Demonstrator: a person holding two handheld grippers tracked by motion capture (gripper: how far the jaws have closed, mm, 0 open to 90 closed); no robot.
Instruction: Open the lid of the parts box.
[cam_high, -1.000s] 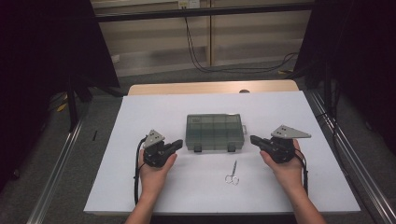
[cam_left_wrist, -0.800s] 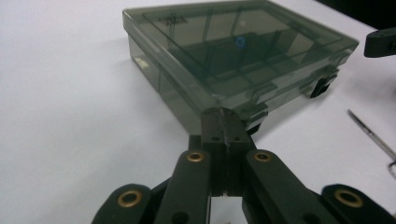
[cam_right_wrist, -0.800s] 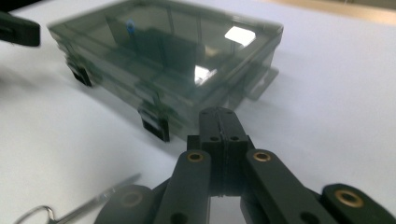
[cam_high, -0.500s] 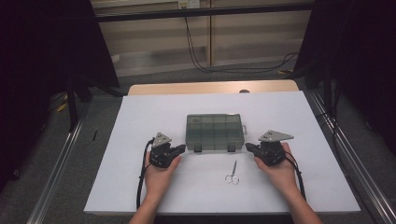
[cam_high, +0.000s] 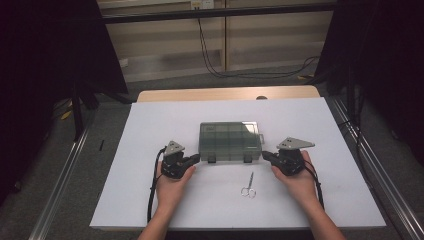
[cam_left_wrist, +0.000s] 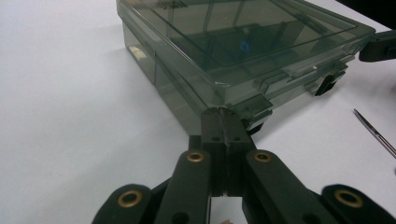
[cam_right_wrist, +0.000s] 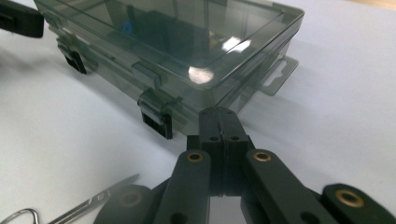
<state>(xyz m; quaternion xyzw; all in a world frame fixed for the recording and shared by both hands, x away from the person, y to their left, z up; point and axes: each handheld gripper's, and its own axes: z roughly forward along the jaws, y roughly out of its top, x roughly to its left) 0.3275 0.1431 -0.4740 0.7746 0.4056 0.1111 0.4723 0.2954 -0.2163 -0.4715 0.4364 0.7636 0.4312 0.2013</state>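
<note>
A smoky clear plastic compartment box (cam_high: 230, 141) lies closed on the white table top (cam_high: 150, 130), its two dark latches facing me. My left gripper (cam_high: 196, 159) is shut with nothing in it, its tip at the box's (cam_left_wrist: 233, 51) near left corner. My right gripper (cam_high: 265, 155) is also shut and bare, its tip at the near right corner of the box (cam_right_wrist: 177, 42). In the left gripper view the closed jaws' tip (cam_left_wrist: 225, 114) nearly touches a latch. Small scissors (cam_high: 248, 186) lie in front of the box.
A wooden table edge (cam_high: 225, 93) shows behind the white top. Metal rails (cam_high: 65, 170) run along both sides. Scissor blades (cam_left_wrist: 373, 133) lie to the right in the left gripper view; the scissors (cam_right_wrist: 70, 207) show at the lower left in the right gripper view.
Both hands have moved inward toward the box's near corners, the right one farther. The jaws have stayed shut.
</note>
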